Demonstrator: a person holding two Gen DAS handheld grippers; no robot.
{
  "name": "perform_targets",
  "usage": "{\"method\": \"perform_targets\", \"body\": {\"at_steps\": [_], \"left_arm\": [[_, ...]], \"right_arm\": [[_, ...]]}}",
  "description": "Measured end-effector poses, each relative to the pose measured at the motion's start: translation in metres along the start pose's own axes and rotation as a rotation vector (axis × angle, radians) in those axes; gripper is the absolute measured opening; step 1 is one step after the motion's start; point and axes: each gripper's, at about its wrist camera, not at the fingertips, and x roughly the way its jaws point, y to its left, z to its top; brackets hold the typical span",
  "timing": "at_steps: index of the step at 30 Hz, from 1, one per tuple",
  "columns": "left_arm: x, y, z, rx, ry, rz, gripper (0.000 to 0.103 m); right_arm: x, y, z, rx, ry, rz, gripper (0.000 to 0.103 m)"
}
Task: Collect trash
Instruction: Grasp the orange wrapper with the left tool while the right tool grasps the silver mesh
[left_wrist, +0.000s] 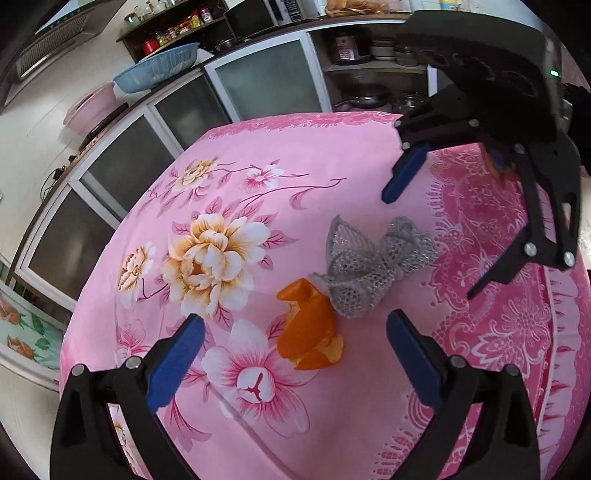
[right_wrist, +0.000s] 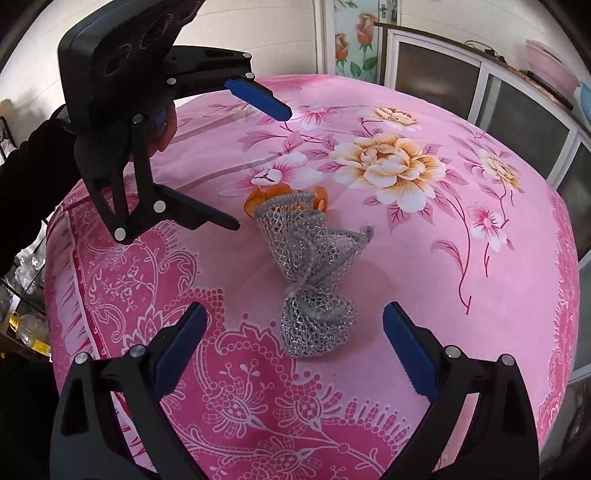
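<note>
A curled orange peel (left_wrist: 310, 332) lies on the pink floral tablecloth (left_wrist: 258, 166), touching a crumpled grey mesh net (left_wrist: 369, 266) just beyond it. My left gripper (left_wrist: 295, 315) hovers open over the peel, which sits between its blue pads without being touched. My right gripper (left_wrist: 428, 247) comes in from the upper right, open, above the net's far side. In the right wrist view the mesh net (right_wrist: 314, 258) lies ahead between the open fingers of my right gripper (right_wrist: 295, 306). Behind the net, the orange peel (right_wrist: 258, 197) is partly hidden. My left gripper (right_wrist: 262, 169) hangs open above the peel.
The round table's cloth (right_wrist: 461, 277) drops off at every edge. Behind stands a counter of frosted glass cabinet doors (left_wrist: 258, 74), with a blue basket (left_wrist: 155, 66) and a pink basin (left_wrist: 92, 107) on top. Open shelves hold pots (left_wrist: 365, 96). A dark sleeve (right_wrist: 26, 166) is at the left.
</note>
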Motion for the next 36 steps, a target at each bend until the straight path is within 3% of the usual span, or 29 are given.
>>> {"method": "perform_targets", "body": {"at_steps": [8,12,23,31,36], "left_arm": [[-0.037,-0.015,-0.02,0.033,-0.045,0.007,0.095],[-0.043,-0.015,-0.023,0.03,-0.046,-0.03,0.095],[0.013,0.011,-0.015,-0.072,0.048,-0.113,0.095],[0.043,0.009,-0.006,-0.065,0.094,-0.172,0.095],[0.056,0.015,-0.008,-0.097,0.125,-0.197,0.095]], "right_arm": [[-0.002,0.0,-0.001,0.001,-0.011,-0.002,0.092],[-0.001,0.001,-0.002,-0.001,-0.008,-0.001,0.092],[0.005,0.0,0.001,-0.003,0.016,-0.007,0.086],[0.011,-0.003,0.007,-0.004,0.024,0.001,0.083],[0.02,-0.004,0.009,-0.019,0.054,-0.01,0.075]]}}
